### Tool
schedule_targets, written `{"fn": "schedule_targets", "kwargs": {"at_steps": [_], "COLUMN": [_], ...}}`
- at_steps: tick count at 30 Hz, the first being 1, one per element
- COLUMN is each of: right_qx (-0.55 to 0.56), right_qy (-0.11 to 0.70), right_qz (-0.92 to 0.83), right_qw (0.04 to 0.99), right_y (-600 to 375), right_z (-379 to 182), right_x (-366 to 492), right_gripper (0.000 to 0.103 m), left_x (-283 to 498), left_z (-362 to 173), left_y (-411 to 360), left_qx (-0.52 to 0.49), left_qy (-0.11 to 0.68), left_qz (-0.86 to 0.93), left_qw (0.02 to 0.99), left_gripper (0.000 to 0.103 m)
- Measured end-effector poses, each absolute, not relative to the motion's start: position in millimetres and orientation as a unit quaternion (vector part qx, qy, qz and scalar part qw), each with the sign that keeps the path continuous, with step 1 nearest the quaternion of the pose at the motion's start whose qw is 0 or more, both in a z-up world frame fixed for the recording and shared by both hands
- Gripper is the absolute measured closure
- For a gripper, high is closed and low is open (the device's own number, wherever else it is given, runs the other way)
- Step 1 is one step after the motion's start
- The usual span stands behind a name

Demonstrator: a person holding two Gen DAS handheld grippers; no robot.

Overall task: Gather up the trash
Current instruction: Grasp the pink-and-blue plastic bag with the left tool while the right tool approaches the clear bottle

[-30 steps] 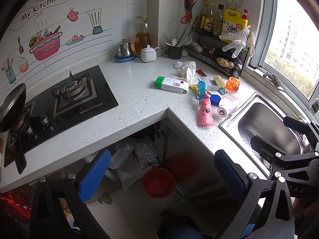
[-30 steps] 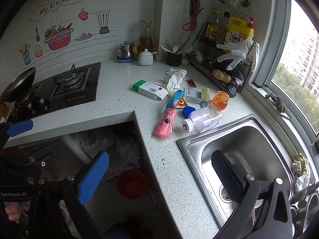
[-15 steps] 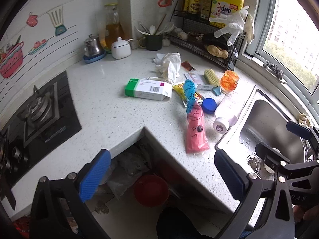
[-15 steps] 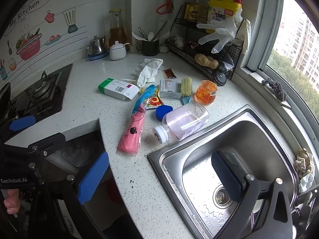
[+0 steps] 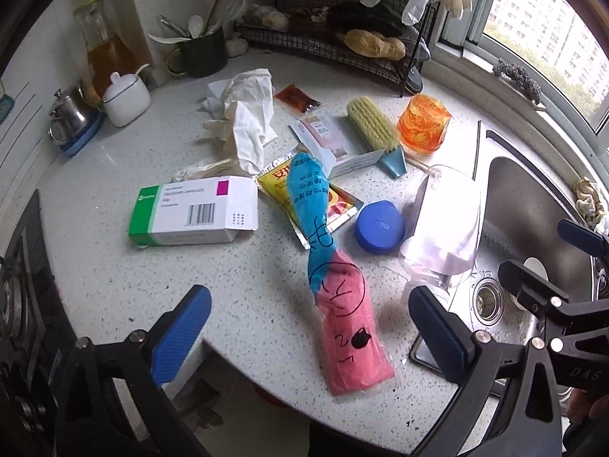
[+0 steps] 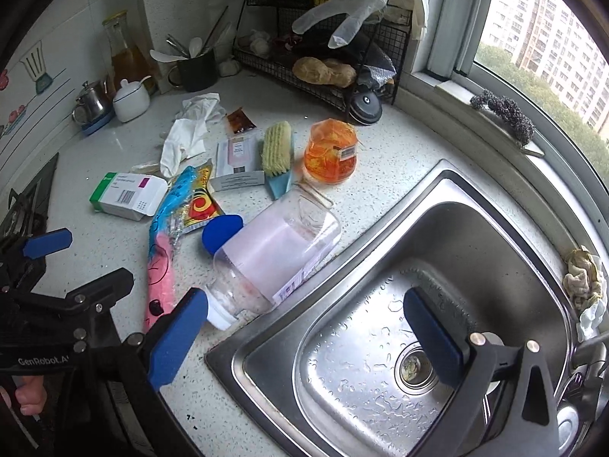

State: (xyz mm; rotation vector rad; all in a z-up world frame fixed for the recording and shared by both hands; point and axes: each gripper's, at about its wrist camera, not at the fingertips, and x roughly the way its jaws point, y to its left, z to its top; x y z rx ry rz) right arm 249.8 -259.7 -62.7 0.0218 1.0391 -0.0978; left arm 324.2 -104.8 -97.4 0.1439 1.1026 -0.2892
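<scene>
Trash lies on the speckled counter (image 5: 114, 274): a pink-and-blue wrapper (image 5: 335, 285) (image 6: 161, 251), a green-white medicine box (image 5: 198, 211) (image 6: 127, 192), a yellow sachet (image 5: 327, 198) (image 6: 198, 202), a blue lid (image 5: 379, 226) (image 6: 220, 232), a clear plastic bottle (image 5: 445, 221) (image 6: 274, 251) on its side, crumpled white tissue (image 5: 243, 122) (image 6: 190, 129). My left gripper (image 5: 316, 335) is open above the counter's front edge, its jaws either side of the pink wrapper's near end. My right gripper (image 6: 304, 335) is open over the sink (image 6: 475, 236), its left pad by the bottle's neck.
A scrub brush (image 5: 375, 131), an orange plastic cup (image 5: 424, 123), a paper leaflet (image 5: 331, 144) and a red sauce packet (image 5: 297, 99) lie further back. A wire rack (image 5: 342, 38), utensil mug (image 5: 201, 53), sugar pot (image 5: 125, 97) and kettle (image 5: 70, 118) stand along the wall. The stove (image 5: 15, 304) is at left.
Both grippers have moved forward and down toward the counter. The left one has come up to the pink wrapper and the right one has come over the sink beside the bottle. Both stay open.
</scene>
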Motion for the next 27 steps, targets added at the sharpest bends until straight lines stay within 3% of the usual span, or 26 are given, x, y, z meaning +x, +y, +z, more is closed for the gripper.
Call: {"fn": "schedule_targets", "kwargs": {"at_steps": [11, 14, 17, 20, 22, 27], "right_qx": [0.05, 0.056, 0.064, 0.071, 0.079, 0.108], "right_qy": [0.534, 0.538, 0.545, 0.549, 0.552, 0.553], "right_qz": [-0.086, -0.094, -0.095, -0.091, -0.086, -0.082], "right_qw": [0.84, 0.836, 0.831, 0.828, 0.825, 0.822], "right_y": [-278.6, -280.9, -281.1, -280.9, -281.1, -287.1], "right_z": [-86.9, -88.8, -91.5, -92.6, -94.0, -94.0], "right_x": [268.4, 268.6, 270.6, 271.5, 272.6, 276.6], "right_gripper": [0.0, 0.0, 0.0, 0.0, 0.0, 0.004], "left_x": [356.3, 358.6, 361.6, 361.0, 359.0, 360.1], "left_z": [-131.5, -136.0, -143.3, -149.2, -152.1, -147.9], "left_y": [-115.9, -119.6, -123.7, -128.7, -131.2, -124.6], "left_qx": [0.085, 0.101, 0.107, 0.114, 0.114, 0.1], "left_qy": [0.554, 0.555, 0.565, 0.572, 0.575, 0.571], "left_qz": [-0.153, -0.163, -0.168, -0.176, -0.182, -0.178], "left_qw": [0.814, 0.809, 0.8, 0.793, 0.79, 0.795], "left_gripper": [0.0, 0.005, 0.016, 0.037, 0.069, 0.079]}}
